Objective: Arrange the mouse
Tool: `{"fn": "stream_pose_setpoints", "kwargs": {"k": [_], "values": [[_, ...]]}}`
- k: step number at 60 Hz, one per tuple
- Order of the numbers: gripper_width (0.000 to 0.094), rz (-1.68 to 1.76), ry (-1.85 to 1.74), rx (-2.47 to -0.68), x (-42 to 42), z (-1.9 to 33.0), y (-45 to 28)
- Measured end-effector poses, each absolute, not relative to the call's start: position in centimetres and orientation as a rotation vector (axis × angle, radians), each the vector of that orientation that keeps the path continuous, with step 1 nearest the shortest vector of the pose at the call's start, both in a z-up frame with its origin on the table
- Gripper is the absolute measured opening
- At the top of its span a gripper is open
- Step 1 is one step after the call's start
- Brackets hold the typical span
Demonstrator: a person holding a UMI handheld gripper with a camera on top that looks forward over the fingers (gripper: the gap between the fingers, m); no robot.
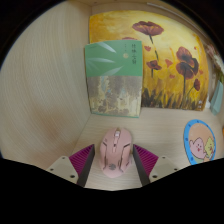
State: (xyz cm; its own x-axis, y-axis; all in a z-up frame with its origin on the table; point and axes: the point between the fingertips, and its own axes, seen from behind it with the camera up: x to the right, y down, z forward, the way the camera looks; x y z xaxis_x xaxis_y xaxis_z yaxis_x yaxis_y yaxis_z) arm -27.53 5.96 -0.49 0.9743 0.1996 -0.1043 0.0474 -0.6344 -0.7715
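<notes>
A pale pink mouse [115, 153] sat at the bottom centre of the frame, lying on the light wooden table [50, 110] with its scroll wheel facing up and its nose pointing away from the camera. It lay between the two fingers of the gripper [115, 160], whose magenta pads [84, 158] flanked it on either side (the pads appeared to touch its flanks, though whether both truly pressed on it could not be made out).

Beyond the mouse, in the middle of the frame, a pale green book [112, 78] leaned upright against the backdrop, its cover showing a small drawn scene along its lower part. Just to its right and partly behind it stood a yellow painting of dark red poppies [160, 55], filling the upper right of the frame. At the lower right, near the right finger, a round blue-rimmed card with a cartoon figure [200, 143] lay on the table.
</notes>
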Motion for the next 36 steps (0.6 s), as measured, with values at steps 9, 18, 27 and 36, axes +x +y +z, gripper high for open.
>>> {"fn": "stream_pose_setpoints", "kwargs": {"k": [9,18,27,36], "values": [[0.0556,0.153,-0.204,-2.255,-27.0,-0.9,7.1],[0.0417,0.174,-0.2,-2.265,-26.9,-1.0,6.7],[0.0348,0.121,-0.277,-2.35,-26.4,-0.6,6.3],[0.035,0.125,-0.284,-2.208,-25.2,10.3,7.8]]}}
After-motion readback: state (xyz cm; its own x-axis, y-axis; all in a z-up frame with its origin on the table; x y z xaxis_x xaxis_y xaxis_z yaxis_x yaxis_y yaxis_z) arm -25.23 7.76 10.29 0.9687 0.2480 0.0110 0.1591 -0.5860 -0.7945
